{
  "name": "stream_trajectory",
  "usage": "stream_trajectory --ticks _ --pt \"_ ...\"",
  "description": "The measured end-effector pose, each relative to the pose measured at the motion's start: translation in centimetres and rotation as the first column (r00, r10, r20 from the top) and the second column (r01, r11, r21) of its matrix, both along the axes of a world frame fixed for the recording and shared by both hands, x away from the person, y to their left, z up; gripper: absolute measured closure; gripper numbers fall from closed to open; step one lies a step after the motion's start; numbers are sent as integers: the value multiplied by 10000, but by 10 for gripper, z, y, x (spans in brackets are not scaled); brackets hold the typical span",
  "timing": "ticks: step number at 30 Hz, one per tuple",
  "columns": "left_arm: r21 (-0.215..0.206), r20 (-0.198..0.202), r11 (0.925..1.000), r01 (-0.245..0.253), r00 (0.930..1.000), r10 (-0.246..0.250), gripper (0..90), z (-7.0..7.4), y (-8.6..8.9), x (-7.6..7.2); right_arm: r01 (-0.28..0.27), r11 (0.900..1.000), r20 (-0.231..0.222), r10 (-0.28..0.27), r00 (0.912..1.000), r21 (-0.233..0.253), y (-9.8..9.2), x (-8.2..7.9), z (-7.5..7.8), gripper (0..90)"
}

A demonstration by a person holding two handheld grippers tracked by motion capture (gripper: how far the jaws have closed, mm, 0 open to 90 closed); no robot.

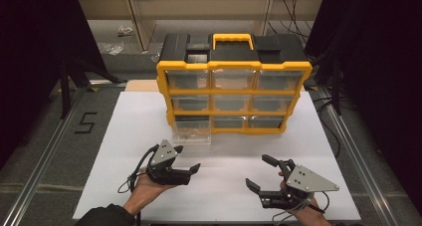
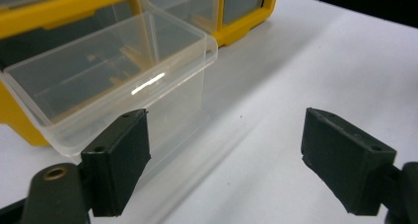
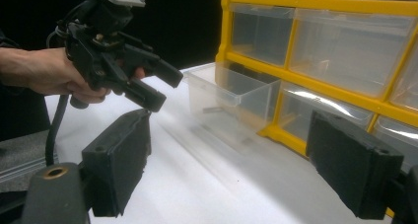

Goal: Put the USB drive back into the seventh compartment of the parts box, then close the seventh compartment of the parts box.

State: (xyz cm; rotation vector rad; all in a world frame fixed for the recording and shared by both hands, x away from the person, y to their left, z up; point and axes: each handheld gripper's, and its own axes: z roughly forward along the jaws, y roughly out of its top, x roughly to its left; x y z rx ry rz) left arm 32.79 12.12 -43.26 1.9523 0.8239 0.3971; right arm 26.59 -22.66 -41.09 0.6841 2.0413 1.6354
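Observation:
A yellow and black organizer [image 1: 234, 86] with clear drawers stands at the back of the white board [image 1: 124, 136]. Its bottom left drawer [image 1: 191, 135] is pulled out onto the board. My left gripper [image 1: 187, 158] hovers open just in front of that drawer, holding nothing. In the left gripper view the drawer [image 2: 113, 81] sits ahead and left of the open left gripper [image 2: 224, 130]. My right gripper [image 1: 257, 171] is open and empty near the front right. The right gripper view looks past the open right gripper [image 3: 229, 130] at the drawer [image 3: 231, 98], the organizer [image 3: 315, 83] and the left gripper [image 3: 165, 88].
Metal rails [image 1: 45, 156] run along both sides of the board. A taped mark like a 5 [image 1: 85, 122] lies on the grey floor at left. Small plastic bags [image 1: 112, 47] lie behind the organizer. Dark curtains close both sides.

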Motion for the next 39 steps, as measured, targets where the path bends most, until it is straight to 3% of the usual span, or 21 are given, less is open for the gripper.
stream_trajectory --ticks 18,26,32,35,39 --pt "815 -678 9963 -255 9972 310 186 -7 -1 6 -10 10000 17 10 10000 67 -1 1 0 183" --pt "1071 -714 9929 -524 9956 603 200 -9 0 8 -23 10000 21 23 10000 28 0 0 1 183" --pt "1255 -663 9897 -690 9948 777 327 -11 1 12 -22 10000 9 22 10000 6 1 0 0 183" --pt "1457 -573 9856 -858 9938 950 455 -12 0 15 -16 10000 1 16 10000 10 0 0 0 183" --pt "1426 -495 9845 -1026 9926 1107 573 -13 1 17 -35 10000 72 35 10000 -47 2 0 0 183"
